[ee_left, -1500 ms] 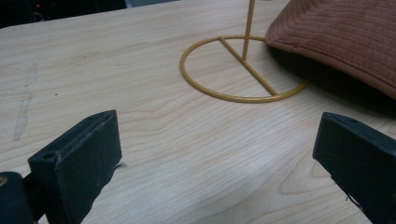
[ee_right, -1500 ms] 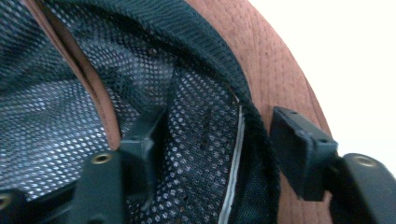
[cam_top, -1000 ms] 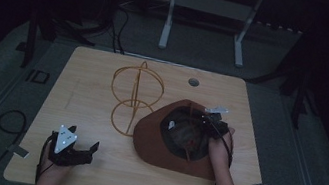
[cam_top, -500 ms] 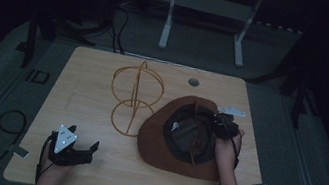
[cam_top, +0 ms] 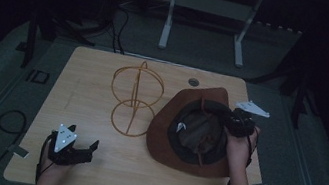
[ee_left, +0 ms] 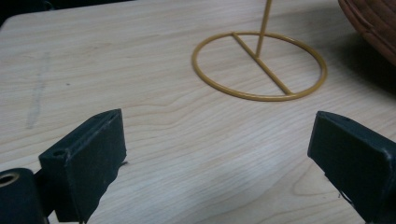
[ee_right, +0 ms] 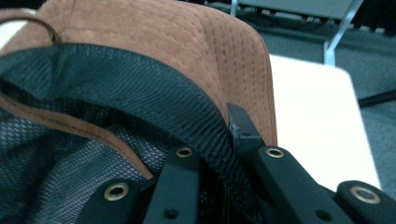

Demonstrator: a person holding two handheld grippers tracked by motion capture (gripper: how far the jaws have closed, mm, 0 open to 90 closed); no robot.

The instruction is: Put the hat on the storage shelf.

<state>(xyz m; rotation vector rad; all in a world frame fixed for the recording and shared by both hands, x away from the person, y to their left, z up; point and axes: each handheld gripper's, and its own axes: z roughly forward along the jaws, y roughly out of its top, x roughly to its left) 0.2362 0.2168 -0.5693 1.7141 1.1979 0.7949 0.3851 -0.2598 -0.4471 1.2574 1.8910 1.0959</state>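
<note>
A brown suede hat (cam_top: 187, 126) lies crown-down on the right half of the wooden surface (cam_top: 88, 171), its dark mesh lining facing the camera, as the right hand-held gripper (cam_top: 229, 119) clamps the hat's far-right rim. In the right gripper view the black jaws stand nearly together, with the mesh sweatband (ee_right: 154, 100) and suede brim (ee_right: 187, 51) pinched between them. That side of the brim looks raised off the wood, while the near edge seems to rest on it. The hat's long axis runs roughly from the near side of the surface to the far side, leaning a little rightward; the opening points up, so it will need turning over before it can sit on anything. Just left of the hat, the yellow wire hat stand (cam_top: 135, 99) is bare: a flat ring base, an upright post and a rounded cage on top. The brim comes close to the base ring, though whether they touch cannot be told. The left hand-held gripper (cam_top: 84, 150) waits at the near-left corner, jaws wide apart and holding nothing, aimed at the stand's base ring (ee_left: 259, 65). By the look of things the grasp is made and the lift barely begun; flipping the hat and settling it over the cage appear to remain.
</note>
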